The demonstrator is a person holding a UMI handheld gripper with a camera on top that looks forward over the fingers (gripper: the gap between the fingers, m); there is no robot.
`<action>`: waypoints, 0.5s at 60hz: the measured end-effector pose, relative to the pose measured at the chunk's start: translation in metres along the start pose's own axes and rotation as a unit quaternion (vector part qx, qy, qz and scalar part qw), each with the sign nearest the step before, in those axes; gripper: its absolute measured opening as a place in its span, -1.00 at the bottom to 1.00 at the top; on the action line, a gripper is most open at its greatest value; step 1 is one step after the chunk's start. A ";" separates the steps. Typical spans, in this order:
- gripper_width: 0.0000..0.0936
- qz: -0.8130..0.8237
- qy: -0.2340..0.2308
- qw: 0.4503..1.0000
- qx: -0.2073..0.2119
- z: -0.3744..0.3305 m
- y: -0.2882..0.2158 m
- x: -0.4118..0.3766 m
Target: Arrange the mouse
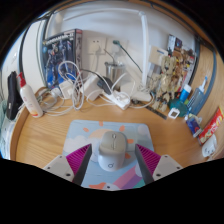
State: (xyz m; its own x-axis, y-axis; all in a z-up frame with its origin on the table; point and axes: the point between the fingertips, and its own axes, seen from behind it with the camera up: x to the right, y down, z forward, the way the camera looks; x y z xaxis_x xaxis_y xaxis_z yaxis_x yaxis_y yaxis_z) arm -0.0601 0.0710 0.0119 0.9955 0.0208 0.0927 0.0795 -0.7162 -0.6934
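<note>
Gripper view: gripper (111, 160) is partly open; mouse (111, 150) sits between the pads (77, 158) on a mat (95, 129), seemingly ungripped. Risk: uneven closing could twist the mouse or push it off.

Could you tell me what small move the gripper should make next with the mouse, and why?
Probably close the fingers. The grey mouse sits between them on the mouse pad, seemingly with a narrow gap on each side, so the gripper looks already lined up for a grasp before any repositioning on the wooden desk.
</note>
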 end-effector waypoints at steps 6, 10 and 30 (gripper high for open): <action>0.83 -0.014 0.002 1.000 0.020 -0.047 -0.024 -0.002; 0.83 -0.024 -0.001 0.999 0.028 -0.083 -0.039 -0.005; 0.83 -0.014 -0.005 0.997 0.081 -0.228 -0.093 -0.027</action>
State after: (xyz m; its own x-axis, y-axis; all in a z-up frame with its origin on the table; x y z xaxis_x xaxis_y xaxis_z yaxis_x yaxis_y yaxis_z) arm -0.1067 -0.0215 0.2368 0.9931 0.0469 0.1077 0.1144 -0.5928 -0.7972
